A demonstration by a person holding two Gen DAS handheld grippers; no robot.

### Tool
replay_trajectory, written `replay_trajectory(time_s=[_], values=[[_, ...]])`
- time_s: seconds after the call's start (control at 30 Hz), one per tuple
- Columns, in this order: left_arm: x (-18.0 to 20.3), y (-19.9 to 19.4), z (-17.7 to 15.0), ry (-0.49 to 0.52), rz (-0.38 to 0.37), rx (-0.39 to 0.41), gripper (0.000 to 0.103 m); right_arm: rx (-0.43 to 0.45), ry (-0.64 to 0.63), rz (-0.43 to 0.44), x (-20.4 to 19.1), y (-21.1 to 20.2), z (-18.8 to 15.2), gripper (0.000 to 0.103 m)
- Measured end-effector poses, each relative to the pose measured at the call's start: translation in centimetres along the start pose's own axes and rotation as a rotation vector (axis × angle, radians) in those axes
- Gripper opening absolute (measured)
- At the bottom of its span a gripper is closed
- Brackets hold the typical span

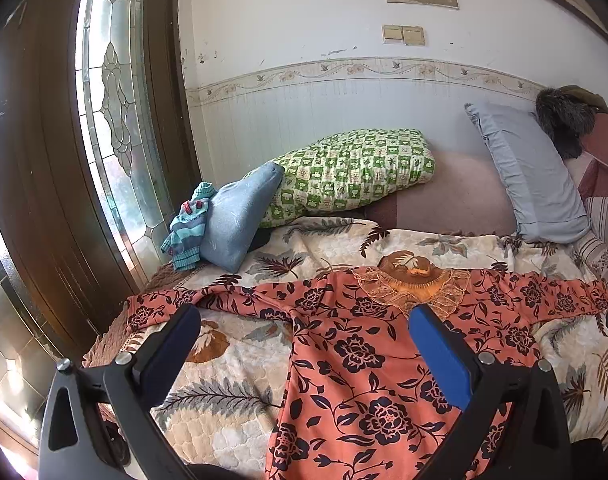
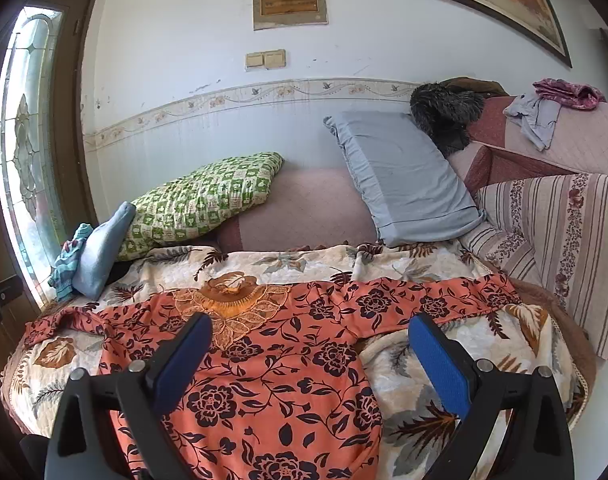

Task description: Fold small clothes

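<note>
Left gripper [image 1: 304, 316]: jaws spread wide, nothing between the pads, nothing gripped. Right gripper [image 2: 310, 326]: jaws likewise wide apart and empty. Both hang above the bed, clear of the cloth.

Task item: an orange floral blouse [image 1: 356, 364] lies spread flat, front up, on the leaf-patterned quilt [image 1: 231, 364] that covers the bed. Sleeves are stretched out to both sides.

Left wrist view: the blouse body fills the gap between the jaws and runs under the right-hand finger. The lace collar [image 1: 416, 284] sits just ahead of the right-hand fingertip. One sleeve runs across ahead of the left-hand fingertip, its cuff beyond and outside that finger. Bare quilt shows beneath the left-hand finger.

Right wrist view: the blouse body lies between the jaws and under the left-hand finger; the collar is just ahead of the left-hand fingertip. The other sleeve crosses ahead of the right-hand fingertip, toward the striped cushion [image 2: 560, 248]. Quilt shows beneath the right-hand finger.

Well beyond the jaws, against the wall: a green checked pillow [image 1: 352, 172], a grey-blue pillow [image 1: 532, 176], a blue folded cloth [image 1: 239, 220] with a small striped knit garment [image 1: 187, 228] beside it, near the glazed door [image 1: 111, 112].
</note>
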State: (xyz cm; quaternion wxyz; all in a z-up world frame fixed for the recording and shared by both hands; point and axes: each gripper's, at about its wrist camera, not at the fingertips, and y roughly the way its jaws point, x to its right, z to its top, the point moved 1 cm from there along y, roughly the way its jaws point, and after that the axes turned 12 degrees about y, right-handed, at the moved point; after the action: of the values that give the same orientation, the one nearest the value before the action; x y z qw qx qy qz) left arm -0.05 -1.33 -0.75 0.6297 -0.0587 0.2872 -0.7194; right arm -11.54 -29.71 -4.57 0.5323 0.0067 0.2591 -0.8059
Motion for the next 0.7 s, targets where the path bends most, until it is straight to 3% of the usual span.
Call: replay_trajectory(time_s=[0.7], values=[[-0.4,0.82,-0.24,0.004,0.02,-0.01,0.103,-0.016,-0.012,0.023,-0.88,0.46,-0.39,0.1]])
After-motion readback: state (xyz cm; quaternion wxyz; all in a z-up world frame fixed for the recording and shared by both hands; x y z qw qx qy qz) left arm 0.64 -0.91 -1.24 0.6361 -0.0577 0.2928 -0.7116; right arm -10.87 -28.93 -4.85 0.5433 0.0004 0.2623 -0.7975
